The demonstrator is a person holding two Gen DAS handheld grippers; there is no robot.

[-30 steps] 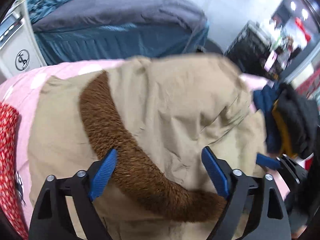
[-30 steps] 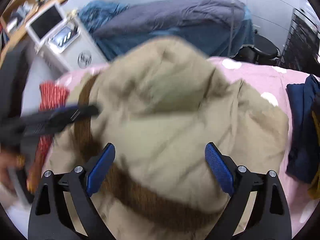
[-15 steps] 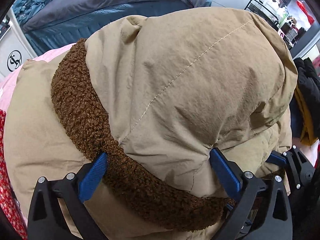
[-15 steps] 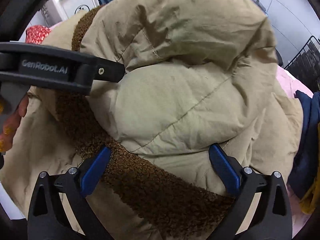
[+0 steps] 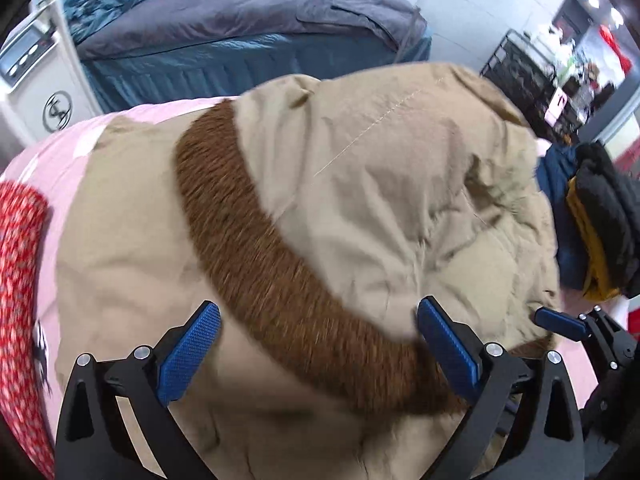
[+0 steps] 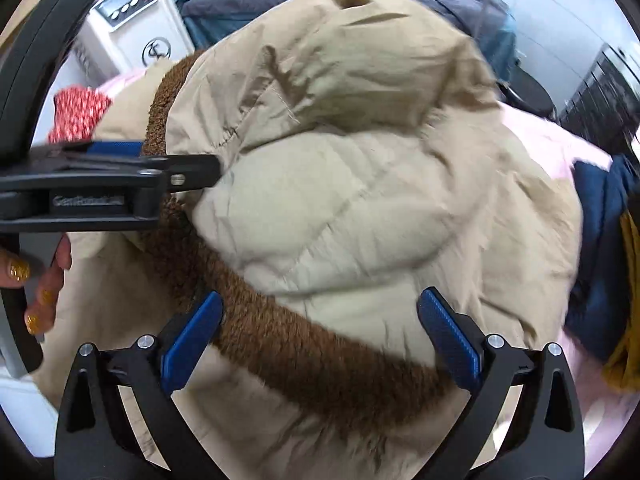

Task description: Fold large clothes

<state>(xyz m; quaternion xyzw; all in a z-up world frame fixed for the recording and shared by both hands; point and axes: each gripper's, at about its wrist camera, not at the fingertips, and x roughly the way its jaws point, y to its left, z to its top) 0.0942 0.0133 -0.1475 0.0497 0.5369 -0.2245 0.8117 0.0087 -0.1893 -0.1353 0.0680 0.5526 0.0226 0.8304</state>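
A tan padded coat [image 5: 380, 184] with a brown fleece trim [image 5: 256, 252] lies bunched on the pink bed cover [image 5: 52, 152]. It also fills the right wrist view [image 6: 360, 208], with the trim [image 6: 288, 344] curving across the front. My left gripper [image 5: 320, 340] is open, its blue pads either side of the trim, holding nothing. My right gripper [image 6: 320, 336] is open over the trim, empty. The left gripper also shows in the right wrist view [image 6: 192, 168], at the coat's left side.
A red patterned cloth [image 5: 20, 264] lies at the left. A pile of navy, yellow and black clothes [image 5: 592, 232] sits at the right. A second bed with grey and blue covers [image 5: 248, 40] stands behind, with a white cabinet [image 5: 36, 76] beside it.
The coat's hood, raised and filling both views half a second ago, has dropped lower and farther away. Both grippers stay open.
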